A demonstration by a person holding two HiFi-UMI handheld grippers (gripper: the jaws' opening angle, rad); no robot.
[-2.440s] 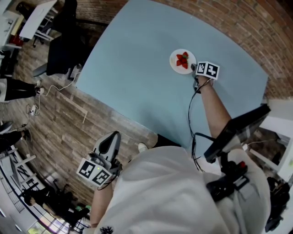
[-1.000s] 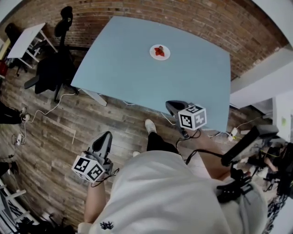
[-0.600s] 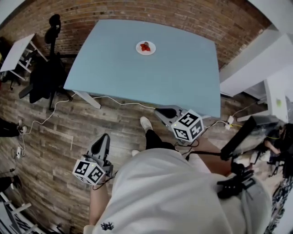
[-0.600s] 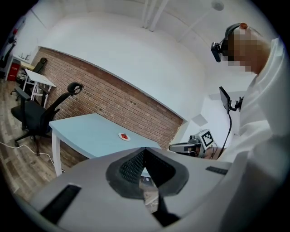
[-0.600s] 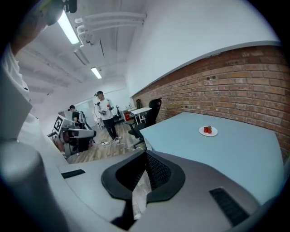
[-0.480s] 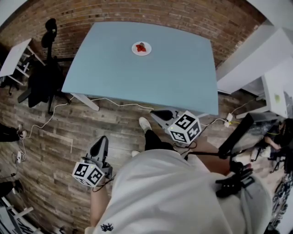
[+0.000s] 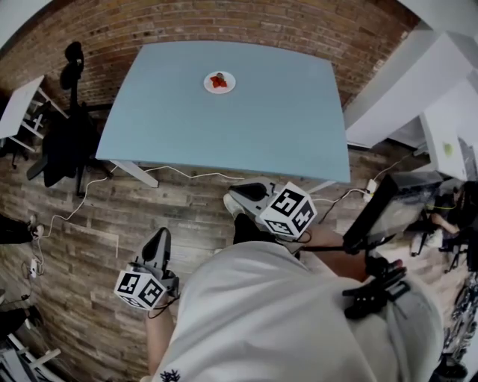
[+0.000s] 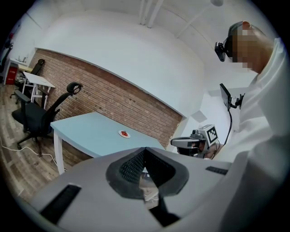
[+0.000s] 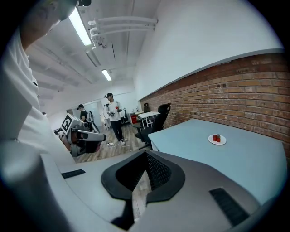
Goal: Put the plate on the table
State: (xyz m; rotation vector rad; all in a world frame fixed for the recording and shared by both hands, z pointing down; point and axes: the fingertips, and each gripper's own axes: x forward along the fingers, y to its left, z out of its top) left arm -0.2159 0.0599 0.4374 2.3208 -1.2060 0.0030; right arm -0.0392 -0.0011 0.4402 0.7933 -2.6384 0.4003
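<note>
Person in a white top stood on the plank floor. Left gripper hung low by the left side, jaws pressed together, nothing between them. Right gripper was held further forward over the floor, jaws likewise closed and empty. Beyond both stood the light blue table. The plate, white with something red on it, sat on the tabletop towards the far side, near the brick wall, well apart from either gripper. Black office chair stood off the table's left end
</note>
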